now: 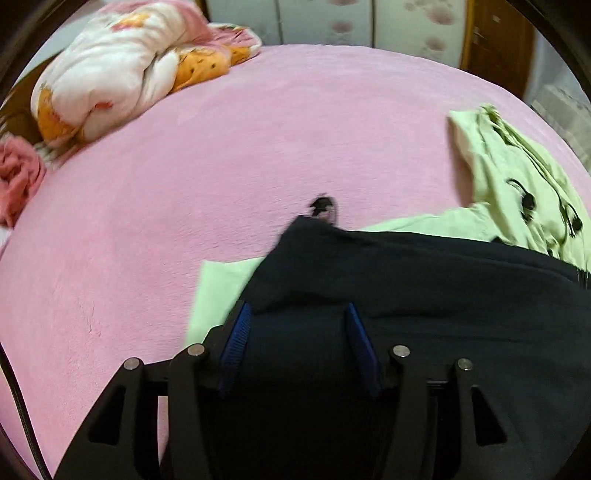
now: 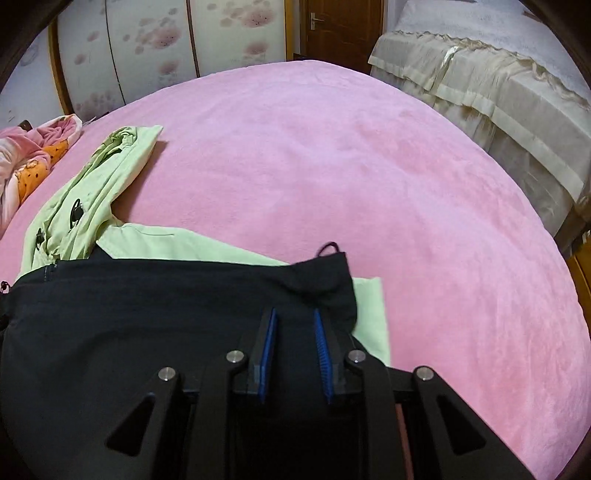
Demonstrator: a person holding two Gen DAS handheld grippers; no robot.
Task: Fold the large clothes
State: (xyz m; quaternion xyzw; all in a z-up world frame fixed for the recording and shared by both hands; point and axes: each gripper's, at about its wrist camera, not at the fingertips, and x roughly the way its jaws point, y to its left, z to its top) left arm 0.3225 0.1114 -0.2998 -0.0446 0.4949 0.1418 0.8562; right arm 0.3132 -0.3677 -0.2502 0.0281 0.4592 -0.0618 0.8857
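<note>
A large two-colour garment lies on the pink bed, its dark navy side (image 1: 424, 295) folded over the light green side (image 1: 517, 177). The green hood with black cord toggles (image 2: 77, 206) is bunched at its far end. My left gripper (image 1: 297, 314) hovers over the navy corner (image 1: 314, 236), jaws wide apart, and only flat navy cloth shows beneath them. My right gripper (image 2: 294, 314) is over the opposite navy corner (image 2: 328, 273), which has a small loop. Its blue pads (image 2: 320, 332) stand a narrow gap apart with navy cloth showing between, not visibly pinched.
The pink bedspread (image 2: 369, 166) stretches far beyond the garment. A bunched floral quilt (image 1: 122, 66) lies at the far left corner. A cream-covered piece of furniture (image 2: 498, 110) stands off the right edge, with a wardrobe (image 2: 147, 48) and a brown door (image 2: 340, 29) behind.
</note>
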